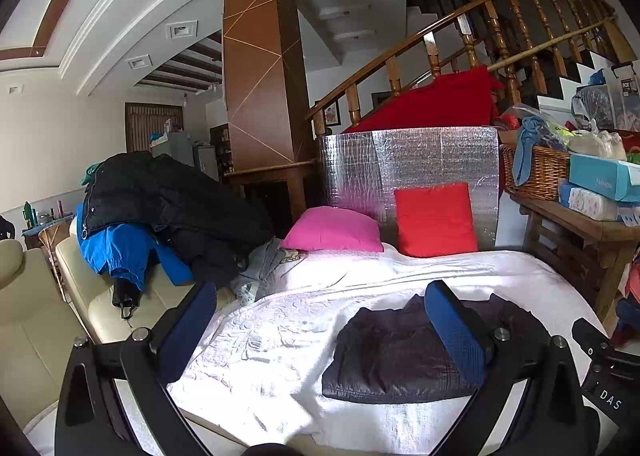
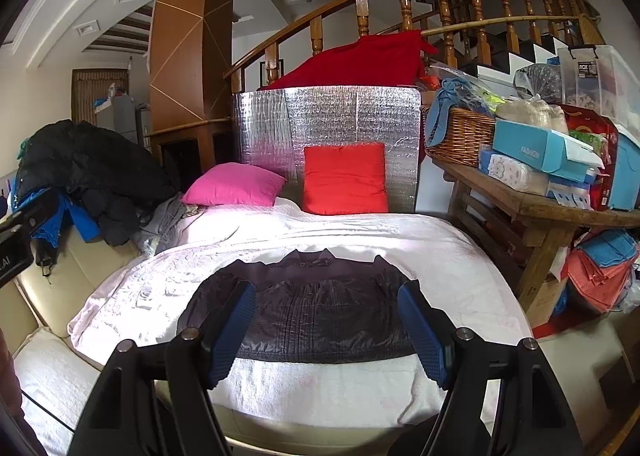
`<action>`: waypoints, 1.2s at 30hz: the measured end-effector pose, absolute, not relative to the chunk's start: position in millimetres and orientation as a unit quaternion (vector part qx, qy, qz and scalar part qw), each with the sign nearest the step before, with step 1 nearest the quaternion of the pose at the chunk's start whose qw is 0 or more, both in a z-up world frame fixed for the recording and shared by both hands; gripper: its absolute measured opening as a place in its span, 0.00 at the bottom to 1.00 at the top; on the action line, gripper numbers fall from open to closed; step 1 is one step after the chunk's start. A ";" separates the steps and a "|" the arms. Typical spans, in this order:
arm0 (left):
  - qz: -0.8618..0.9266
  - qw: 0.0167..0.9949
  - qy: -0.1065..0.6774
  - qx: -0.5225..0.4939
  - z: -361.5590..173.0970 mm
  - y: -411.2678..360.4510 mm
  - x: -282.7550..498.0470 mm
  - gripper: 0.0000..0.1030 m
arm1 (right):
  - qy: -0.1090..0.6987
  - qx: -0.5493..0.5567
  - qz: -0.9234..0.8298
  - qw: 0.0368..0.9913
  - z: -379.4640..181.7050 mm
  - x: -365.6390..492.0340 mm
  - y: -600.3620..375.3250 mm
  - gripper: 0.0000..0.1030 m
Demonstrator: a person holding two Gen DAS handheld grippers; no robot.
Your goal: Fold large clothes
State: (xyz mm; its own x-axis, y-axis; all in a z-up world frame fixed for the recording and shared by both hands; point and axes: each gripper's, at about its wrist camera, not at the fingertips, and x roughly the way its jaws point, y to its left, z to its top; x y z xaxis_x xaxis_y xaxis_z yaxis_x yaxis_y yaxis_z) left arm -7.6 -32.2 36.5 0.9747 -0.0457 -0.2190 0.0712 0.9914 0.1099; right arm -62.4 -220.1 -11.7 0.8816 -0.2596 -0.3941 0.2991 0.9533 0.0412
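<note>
A dark quilted jacket [image 2: 320, 308] lies folded flat on the white bedspread [image 2: 400, 232], collar toward the pillows. In the left wrist view the same jacket [image 1: 392, 356] sits to the right of centre. My left gripper [image 1: 320, 296] is open, hovering above the bedspread [image 1: 280, 336] with its right finger in front of the jacket and nothing between the pads. My right gripper [image 2: 326, 290] is open too, held above the near half of the jacket with empty space between its blue fingers [image 2: 232, 324]. Neither gripper touches the cloth.
A heap of black and blue coats [image 1: 160, 208] rests on the cream sofa [image 1: 40, 316] at left. Pink pillow [image 2: 232, 184] and red pillow [image 2: 344, 180] lean at the back against a silver foil panel [image 2: 332, 116]. A cluttered wooden table [image 2: 540, 208] stands right.
</note>
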 end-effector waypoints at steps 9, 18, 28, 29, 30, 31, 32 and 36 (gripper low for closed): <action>-0.033 0.991 0.114 0.060 34.1 -33.5 -5.5 1.00 | 0.198 0.056 -0.149 0.967 -13.7 -59.8 -223.7 0.75; -0.035 0.990 0.119 0.062 31.2 -37.1 -4.7 1.00 | 0.203 0.056 -0.148 0.966 -17.6 -56.3 -222.0 0.75; -0.038 0.989 0.127 0.062 28.2 -36.4 -2.5 1.00 | 0.204 0.055 -0.147 0.966 -18.6 -55.1 -221.1 0.75; -0.038 0.989 0.128 0.062 27.9 -36.4 -2.1 1.00 | 0.204 0.055 -0.148 0.966 -18.9 -54.8 -221.0 0.75; -0.039 0.989 0.129 0.062 27.5 -36.5 -1.8 1.00 | 0.205 0.055 -0.148 0.966 -18.9 -54.7 -221.0 0.75; -0.040 0.989 0.130 0.062 27.3 -36.5 -1.6 1.00 | 0.205 0.055 -0.148 0.966 -19.2 -54.1 -220.9 0.75; -0.041 0.989 0.130 0.063 27.2 -36.7 -1.3 1.00 | 0.205 0.055 -0.148 0.966 -19.4 -53.7 -221.1 0.75; -0.042 0.988 0.132 0.063 26.5 -36.9 -1.1 1.00 | 0.206 0.055 -0.149 0.966 -19.5 -52.8 -220.5 0.75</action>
